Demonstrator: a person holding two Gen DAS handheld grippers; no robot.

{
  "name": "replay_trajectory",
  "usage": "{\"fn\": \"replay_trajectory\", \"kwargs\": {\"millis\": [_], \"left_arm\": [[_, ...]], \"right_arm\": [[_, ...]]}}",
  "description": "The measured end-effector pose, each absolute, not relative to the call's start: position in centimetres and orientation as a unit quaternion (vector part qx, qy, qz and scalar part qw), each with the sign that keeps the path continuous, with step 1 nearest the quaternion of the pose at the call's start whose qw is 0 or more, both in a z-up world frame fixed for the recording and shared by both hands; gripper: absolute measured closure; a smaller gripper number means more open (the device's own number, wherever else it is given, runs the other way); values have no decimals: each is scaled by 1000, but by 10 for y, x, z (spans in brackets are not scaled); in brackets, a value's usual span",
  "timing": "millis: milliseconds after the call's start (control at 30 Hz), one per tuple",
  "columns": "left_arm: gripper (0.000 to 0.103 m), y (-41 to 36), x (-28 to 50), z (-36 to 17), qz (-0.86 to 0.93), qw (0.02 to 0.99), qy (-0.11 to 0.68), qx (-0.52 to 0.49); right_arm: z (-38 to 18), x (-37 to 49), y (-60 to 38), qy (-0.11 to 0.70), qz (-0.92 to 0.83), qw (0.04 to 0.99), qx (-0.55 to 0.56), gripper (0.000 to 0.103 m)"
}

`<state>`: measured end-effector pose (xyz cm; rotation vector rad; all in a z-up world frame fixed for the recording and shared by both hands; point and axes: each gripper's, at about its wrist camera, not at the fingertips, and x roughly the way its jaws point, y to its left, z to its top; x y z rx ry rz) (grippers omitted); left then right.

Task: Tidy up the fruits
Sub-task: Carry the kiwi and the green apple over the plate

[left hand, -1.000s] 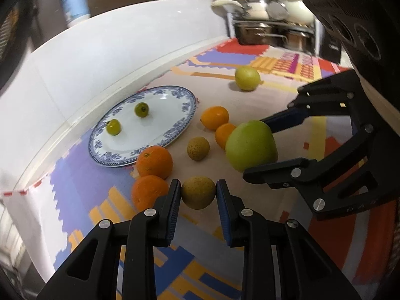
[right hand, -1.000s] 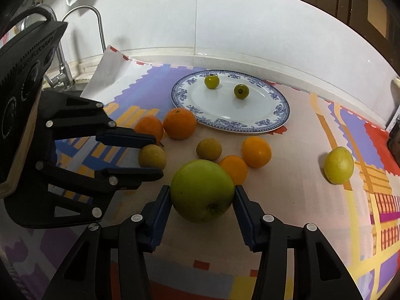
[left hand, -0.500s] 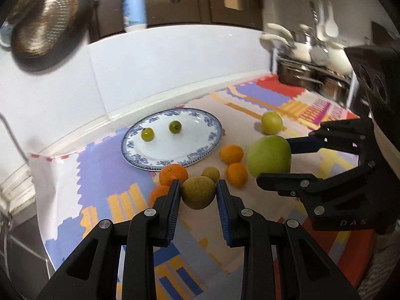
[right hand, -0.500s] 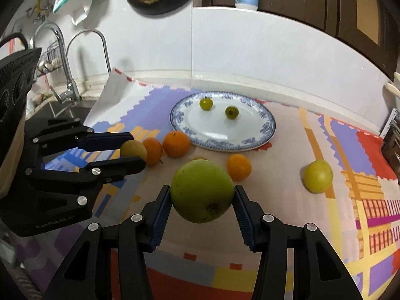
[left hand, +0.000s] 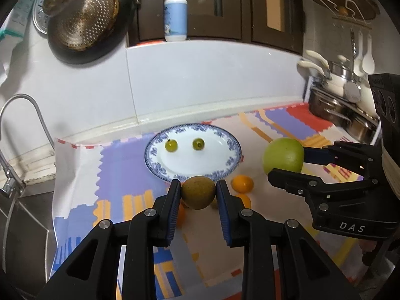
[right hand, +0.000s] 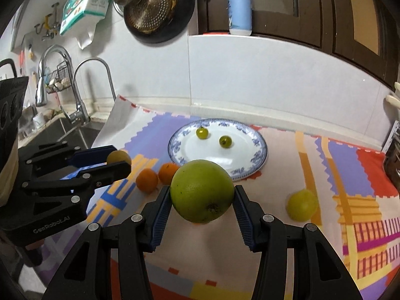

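Fruits in transit: a large green apple [right hand: 202, 191] is clamped at its widest part between the blue pads of the right hand-held gripper [right hand: 202, 197], and a small brown fruit [left hand: 198, 192] is pinched the same way in the left hand-held gripper [left hand: 198, 195]; both are carried clear above the desk [right hand: 287, 227], side by side and apart. Below and just beyond them, on the patterned mat [right hand: 350, 165], lie two oranges [right hand: 147, 180] touching one another at the left, a small orange [left hand: 242, 183] and another half hidden behind the left fingers, and one yellow-green fruit [right hand: 302, 205] well apart at the right. Farther off, near the wall, stands the blue-rimmed plate [right hand: 260, 157], which carries only two small green fruits [right hand: 202, 133] toward its far side, so its near half is bare. The step in hand appears to be delivery to the plate. To do it well, each fruit should be lowered until it touches the plate before the jaws part, since round fruit released from height is likely to roll over the shallow rim. The bare near half is the safer target, away from the two small fruits. Setting one fruit down at a time would probably keep the two tools from crowding each other. The apple, being the heavier, wants the flat centre; the brown fruit may sit beside it.
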<state>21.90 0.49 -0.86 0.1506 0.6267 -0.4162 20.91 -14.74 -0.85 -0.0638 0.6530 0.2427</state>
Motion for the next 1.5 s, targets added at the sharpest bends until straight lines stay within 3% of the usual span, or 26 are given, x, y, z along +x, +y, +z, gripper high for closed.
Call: {"fn": "replay_trajectory", "kwargs": {"millis": [833, 1500], "left_arm": [[74, -13, 309, 22, -189, 935, 292, 68], [74, -38, 434, -40, -217, 903, 365, 71]], "right_arm": [[25, 302, -170, 300, 103, 948, -15, 53], [-29, 410, -183, 385, 46, 921, 42, 53]]}}
